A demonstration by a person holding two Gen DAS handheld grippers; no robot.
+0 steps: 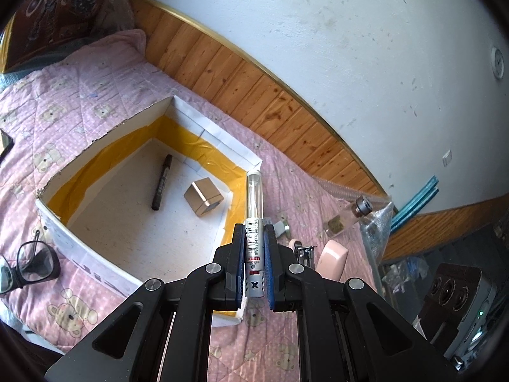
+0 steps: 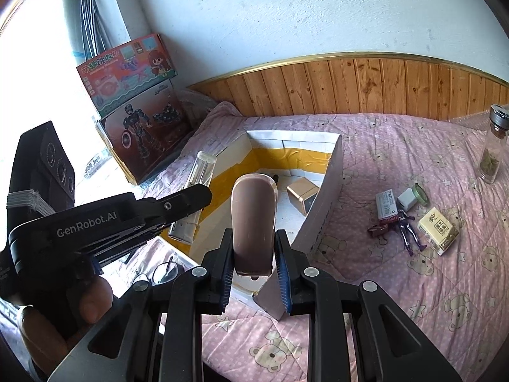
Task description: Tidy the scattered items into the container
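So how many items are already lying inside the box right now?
2. A black marker lies on the floor of the box toward its far-left side, and a gold cube sits to its right near the far corner. The near corner is hidden behind the gripper.

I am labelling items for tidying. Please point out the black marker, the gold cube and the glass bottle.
black marker (image 1: 162, 182), left wrist view, middle of barrel
gold cube (image 1: 204, 196), left wrist view, top face
glass bottle (image 2: 492, 148), right wrist view, clear body

2 toy boxes (image 2: 136, 108) lean beside the wood-panelled wall (image 2: 366, 86).
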